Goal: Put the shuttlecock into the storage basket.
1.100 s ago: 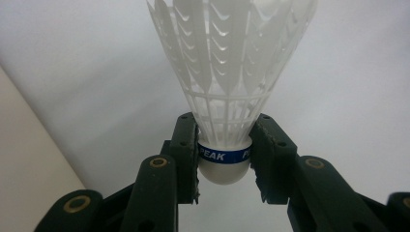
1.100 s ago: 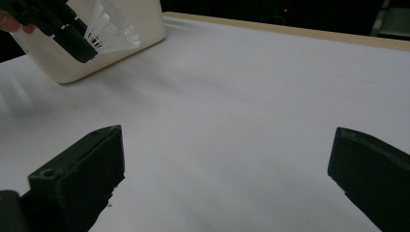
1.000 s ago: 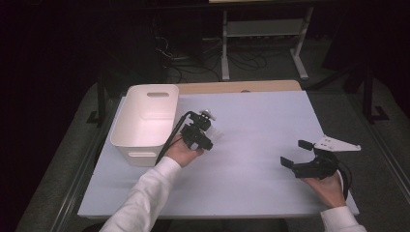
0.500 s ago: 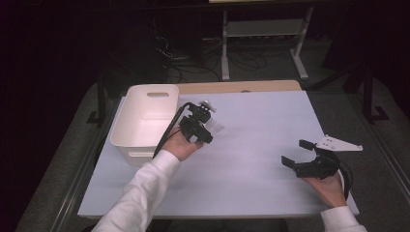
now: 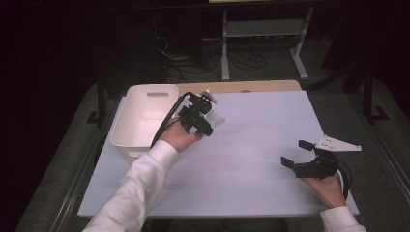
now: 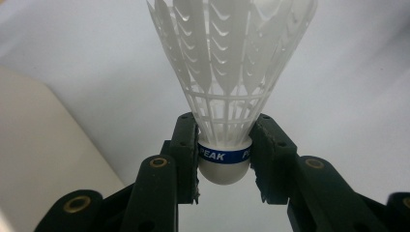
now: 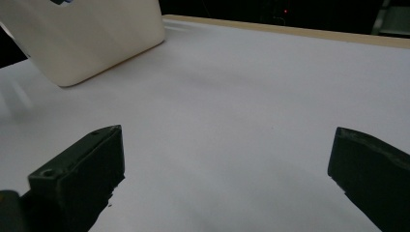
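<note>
Since the previous frame, the left hand-held gripper point(image 5: 215, 116), clamped on the white plastic shuttlecock point(image 6: 227, 87), is raised beside the white plastic bin point(image 5: 145, 113); deposit is judged imminent. The right hand-held gripper point(image 5: 300, 153) is held agape.

High view: room dark beyond the table point(image 5: 251, 159); white top evenly lit from above, no glare, faint soft shadows under the hands. Image slightly soft and grainy. Left gripper view: shuttlecock point(image 6: 227, 87) sharp at its base and blue band, feather tips bright at the top edge; background table blurred, pale bin point(image 6: 43, 159) out of focus. Right gripper view: dim, bluish cast; bin point(image 7: 87, 34) smeared by motion blur, near jaws soft.
</note>
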The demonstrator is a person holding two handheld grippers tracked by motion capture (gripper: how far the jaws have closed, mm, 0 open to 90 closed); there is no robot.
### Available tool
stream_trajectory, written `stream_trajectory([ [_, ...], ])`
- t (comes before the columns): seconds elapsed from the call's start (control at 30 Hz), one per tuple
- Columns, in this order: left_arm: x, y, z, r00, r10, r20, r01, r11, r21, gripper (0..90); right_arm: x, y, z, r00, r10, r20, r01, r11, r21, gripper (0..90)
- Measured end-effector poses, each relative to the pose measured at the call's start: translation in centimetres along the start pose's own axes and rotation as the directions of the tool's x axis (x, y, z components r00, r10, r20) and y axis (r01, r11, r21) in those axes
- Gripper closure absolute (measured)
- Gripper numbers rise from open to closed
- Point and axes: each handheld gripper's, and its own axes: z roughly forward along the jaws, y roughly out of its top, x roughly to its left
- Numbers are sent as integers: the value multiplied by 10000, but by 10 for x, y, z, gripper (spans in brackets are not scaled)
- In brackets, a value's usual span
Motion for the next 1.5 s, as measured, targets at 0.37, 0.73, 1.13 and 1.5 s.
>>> stream_trajectory([
  [0.37,9,8,-27,9999,79,-132,-81,9999,-149,651,0,0,0,10000,-31,41,31,10000,55,0],
  [0.73,17,10,-49,9996,85,-261,-93,9996,-278,651,-1,0,1,10000,-13,17,13,10000,47,0],
  [1.13,25,9,-65,9996,136,-267,-146,9992,-368,651,-1,-1,3,10000,11,39,-12,9998,192,0],
  [1.5,28,2,-74,9994,192,-292,-203,9990,-401,651,0,-1,4,10000,-17,24,17,9998,223,0],
])
